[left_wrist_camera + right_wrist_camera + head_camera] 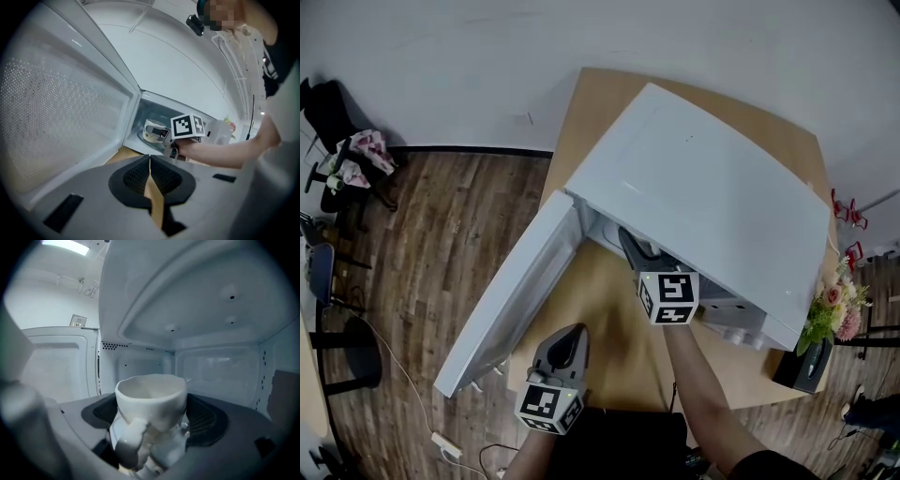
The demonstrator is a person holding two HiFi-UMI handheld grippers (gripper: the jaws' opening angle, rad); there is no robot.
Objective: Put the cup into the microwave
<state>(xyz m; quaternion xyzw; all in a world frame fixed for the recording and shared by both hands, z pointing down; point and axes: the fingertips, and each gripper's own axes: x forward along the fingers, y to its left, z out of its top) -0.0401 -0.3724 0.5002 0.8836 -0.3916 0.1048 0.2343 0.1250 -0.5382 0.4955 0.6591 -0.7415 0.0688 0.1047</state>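
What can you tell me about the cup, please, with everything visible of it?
The cup is white, ceramic-looking, with a wide mouth, a narrower base and a handle facing the right gripper. It stands upright, looks empty, and is clamped between that gripper's jaws inside the open microwave. Whether its base touches down cannot be seen.

The light wooden worktop [577, 131] is standing on a dark plank floor [459, 234]. It is carrying a white microwave [712, 206], which is taking up most of its surface, with the door [511, 300] hanging open past the left edge. A dark vase of flowers [811, 361] is sitting by the near right corner.
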